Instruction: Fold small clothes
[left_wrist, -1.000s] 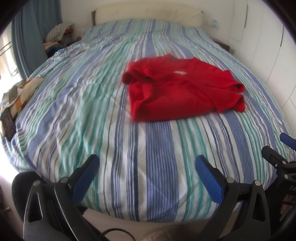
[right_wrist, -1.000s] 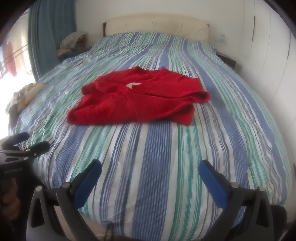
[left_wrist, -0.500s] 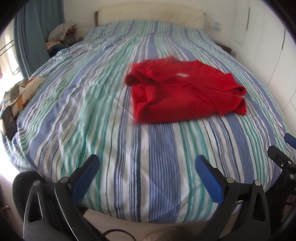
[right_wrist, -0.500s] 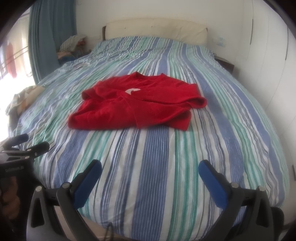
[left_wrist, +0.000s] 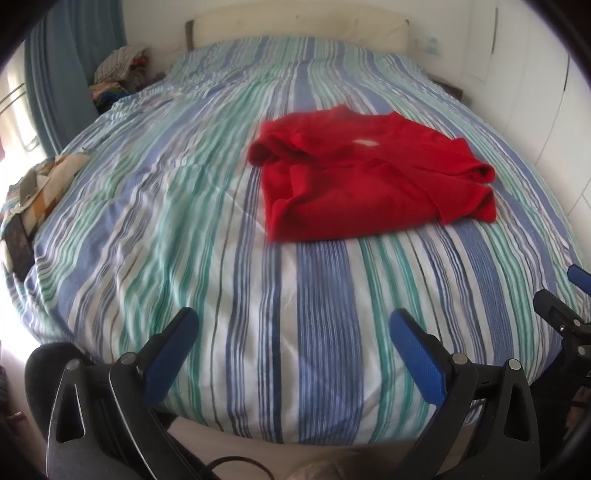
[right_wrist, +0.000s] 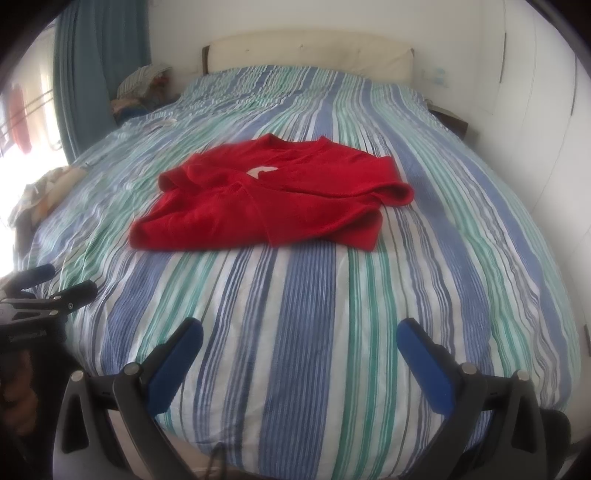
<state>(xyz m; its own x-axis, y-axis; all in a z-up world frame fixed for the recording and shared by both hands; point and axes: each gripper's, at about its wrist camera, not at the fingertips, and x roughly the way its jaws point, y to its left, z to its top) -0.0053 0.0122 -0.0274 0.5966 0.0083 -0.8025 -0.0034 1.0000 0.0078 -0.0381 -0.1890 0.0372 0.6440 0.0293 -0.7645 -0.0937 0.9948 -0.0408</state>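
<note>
Striped bedding is filling the room, a crumpled red shirt lying mid-bed, well beyond both tools. Left gripper and right gripper are hovering level at the foot edge, jaws spread wide, gripping nothing.

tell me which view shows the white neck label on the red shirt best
The right wrist view: the white label sits near frame centre inside the collar of the red shirt, its curved shape readable. The left wrist view shows the same label only as a small blurred white patch.
</note>
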